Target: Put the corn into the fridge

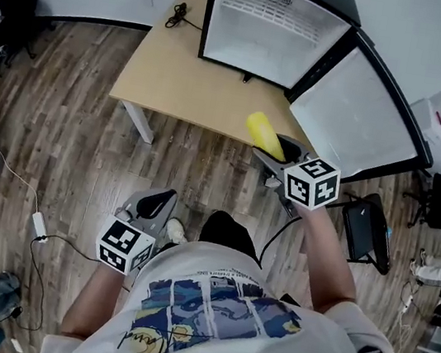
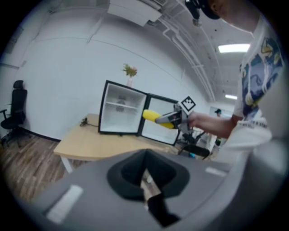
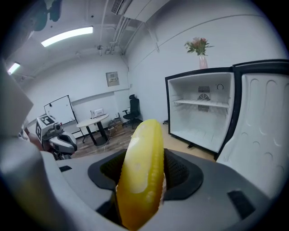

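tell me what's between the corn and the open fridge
Only a bare stretch of the table lies between the corn, held in the right hand-held gripper, and the fridge. The head view shows it.

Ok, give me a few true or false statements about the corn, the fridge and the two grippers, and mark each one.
1. The right gripper is shut on the corn. True.
2. A vase of flowers stands on top of the fridge. True.
3. The fridge door is closed. False: it stands wide open.
4. The corn already lies inside the fridge. False: it is held in the air in front of it.
5. The left gripper has its jaws together and holds nothing. True.
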Motion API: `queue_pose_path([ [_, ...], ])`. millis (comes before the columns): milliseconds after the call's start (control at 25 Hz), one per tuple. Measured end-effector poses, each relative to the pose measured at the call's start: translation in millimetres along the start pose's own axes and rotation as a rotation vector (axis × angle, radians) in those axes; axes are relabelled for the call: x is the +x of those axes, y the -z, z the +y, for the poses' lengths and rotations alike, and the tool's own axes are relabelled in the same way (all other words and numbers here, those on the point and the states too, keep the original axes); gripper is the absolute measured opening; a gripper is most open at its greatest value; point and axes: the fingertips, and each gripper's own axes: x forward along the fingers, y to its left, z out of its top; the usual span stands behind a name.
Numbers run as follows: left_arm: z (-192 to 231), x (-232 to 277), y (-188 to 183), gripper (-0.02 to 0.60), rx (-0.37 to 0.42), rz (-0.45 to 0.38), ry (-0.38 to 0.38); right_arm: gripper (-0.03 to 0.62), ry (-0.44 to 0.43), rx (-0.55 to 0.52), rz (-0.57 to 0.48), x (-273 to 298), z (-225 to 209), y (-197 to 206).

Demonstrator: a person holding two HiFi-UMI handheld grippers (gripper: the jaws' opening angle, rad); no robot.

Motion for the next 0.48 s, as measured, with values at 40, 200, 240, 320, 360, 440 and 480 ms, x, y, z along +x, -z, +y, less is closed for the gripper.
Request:
queue_pose_path([
  [40, 5.7, 0.6, -1.7, 0.009, -0.007, -0.005, -0.003, 0.252, 0.003, -0.012, 0.001, 6.2, -4.6, -8.5],
  [200, 27.9, 10.4, -15.6, 0.009, -0.011, -0.023, -0.016, 0.252, 0.012, -0.054, -0.003, 32.9, -34.5, -46.9],
  [240, 34.5, 11.8, -19.2, 0.009, -0.013, -0.025, -0.025, 0.252, 0.014, -0.063, -0.006, 40.1, -42.3, -56.8],
  [320, 49.3, 14.3, -24.7, 0.009, -0.023, -0.029, -0.052, 0.252, 0.014, -0.077, -0.011, 53.6, -57.2, -76.3],
  [360, 57.4, 16.5, -27.1, 0.009, -0.026, -0.027, -0.068, 0.252, 0.013, -0.081, -0.016, 60.0, -64.6, -86.1],
  [440, 73.6, 22.3, -33.6, 0.009, -0.029, -0.024, -0.099, 0.252, 0.009, -0.089, -0.023, 72.5, -79.8, -104.9],
  [480, 80.9, 25.0, -38.0, 0.009, -0.031, -0.026, -0.111, 0.252, 0.007, -0.095, -0.023, 79.0, -87.1, -113.3],
])
